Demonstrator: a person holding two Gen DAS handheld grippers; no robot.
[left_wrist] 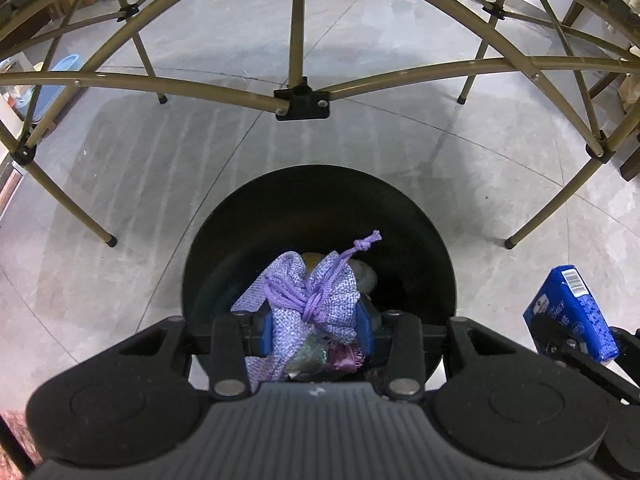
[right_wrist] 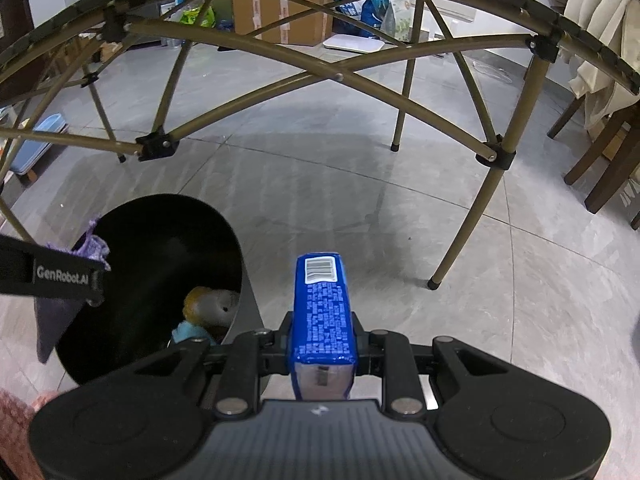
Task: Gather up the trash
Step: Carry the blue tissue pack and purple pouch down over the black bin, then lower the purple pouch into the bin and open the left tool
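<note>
Both sets of jaws are clamping something right now: the left gripper point(left_wrist: 316, 328) is pinching a lilac mesh drawstring pouch point(left_wrist: 312, 300) between its blue pads, and the right gripper point(right_wrist: 322, 344) is squeezing a blue carton point(right_wrist: 322, 312) by its long sides. In the left wrist view the pouch is hanging directly over the mouth of the black bin point(left_wrist: 320, 200), which is filling the frame's lower centre, knotted cord pointing toward one o'clock. From the right wrist view the bin is sitting at about nine o'clock of the carton, with a few soft scraps already lying in its bottom, so the carton is hovering beside the rim, not over it. That pouch is looking soft and light, bunching where it's gripped at the gathered neck, the sensible hold. The carton is looking stiff but crushable, and probably light; mid-body across the narrow faces is suiting it well.
</note>
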